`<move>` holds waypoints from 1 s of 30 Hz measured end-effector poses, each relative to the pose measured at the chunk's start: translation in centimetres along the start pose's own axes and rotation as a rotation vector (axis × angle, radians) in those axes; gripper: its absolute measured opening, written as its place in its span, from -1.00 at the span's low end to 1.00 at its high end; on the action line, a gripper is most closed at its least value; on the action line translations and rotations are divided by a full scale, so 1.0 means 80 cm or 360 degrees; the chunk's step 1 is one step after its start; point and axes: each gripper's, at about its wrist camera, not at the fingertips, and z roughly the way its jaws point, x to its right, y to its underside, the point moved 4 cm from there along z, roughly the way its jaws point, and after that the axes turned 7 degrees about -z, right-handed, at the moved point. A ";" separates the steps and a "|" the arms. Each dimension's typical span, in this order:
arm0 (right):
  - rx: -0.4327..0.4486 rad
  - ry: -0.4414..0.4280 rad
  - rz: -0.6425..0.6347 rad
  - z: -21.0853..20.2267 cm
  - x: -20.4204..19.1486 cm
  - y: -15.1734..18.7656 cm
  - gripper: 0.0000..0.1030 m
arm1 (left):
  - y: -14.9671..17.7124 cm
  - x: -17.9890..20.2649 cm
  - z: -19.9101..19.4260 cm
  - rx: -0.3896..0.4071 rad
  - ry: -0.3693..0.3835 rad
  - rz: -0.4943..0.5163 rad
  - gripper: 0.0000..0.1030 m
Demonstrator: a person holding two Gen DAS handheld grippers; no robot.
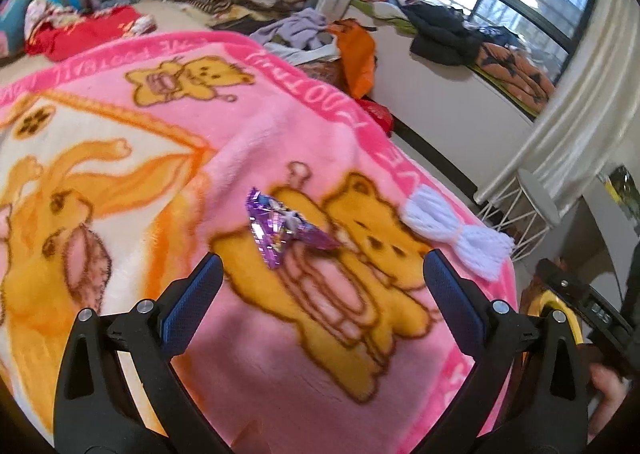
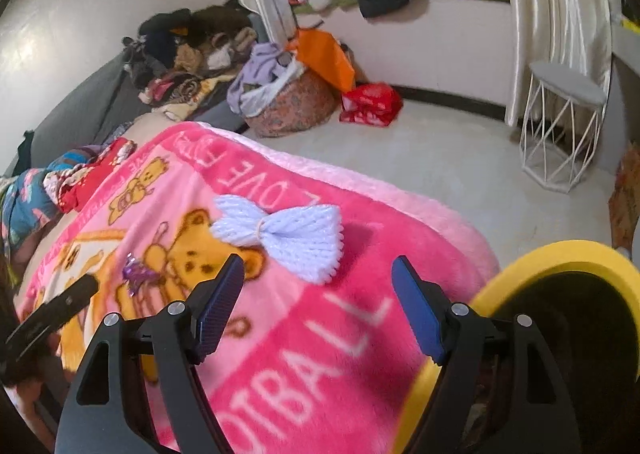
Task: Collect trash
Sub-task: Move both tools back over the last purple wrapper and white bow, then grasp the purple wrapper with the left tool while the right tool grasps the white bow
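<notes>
A: Where does the left wrist view sit?
B: Close above the pink teddy-bear blanket [image 1: 260, 126], looking down along its fingers toward the window beyond it.
A: And the right wrist view?
B: Lower, near the blanket's [image 2: 320, 334] edge, facing the same way. Both share the blanket and the white yarn bow [image 1: 460, 232] [image 2: 284, 230] on it

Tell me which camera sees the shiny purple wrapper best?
The left wrist view: the purple wrapper lies big and clear on the pink blanket, just ahead of the open left tongs. The right wrist view shows it small, off to the left.
</notes>
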 end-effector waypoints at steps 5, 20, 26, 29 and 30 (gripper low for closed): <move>-0.0104 0.0010 0.0054 0.045 0.004 -0.007 0.43 | -0.003 -0.018 0.021 -0.0069 0.0008 -0.0095 0.79; -0.0147 -0.0191 0.0051 0.064 -0.012 0.005 -0.73 | -0.011 -0.028 0.073 -0.0151 -0.0070 -0.0185 0.22; -0.0065 -0.0161 -0.0039 0.020 -0.033 0.030 -0.73 | -0.003 -0.029 0.071 -0.0147 -0.0100 -0.0169 -0.52; -0.0038 -0.0144 -0.0044 0.003 -0.035 0.042 -0.73 | 0.002 -0.026 0.066 -0.0147 -0.0069 -0.0143 -0.69; -0.0023 -0.0136 -0.0046 -0.005 -0.037 0.049 -0.73 | 0.004 -0.024 0.064 -0.0141 -0.0069 -0.0127 -0.71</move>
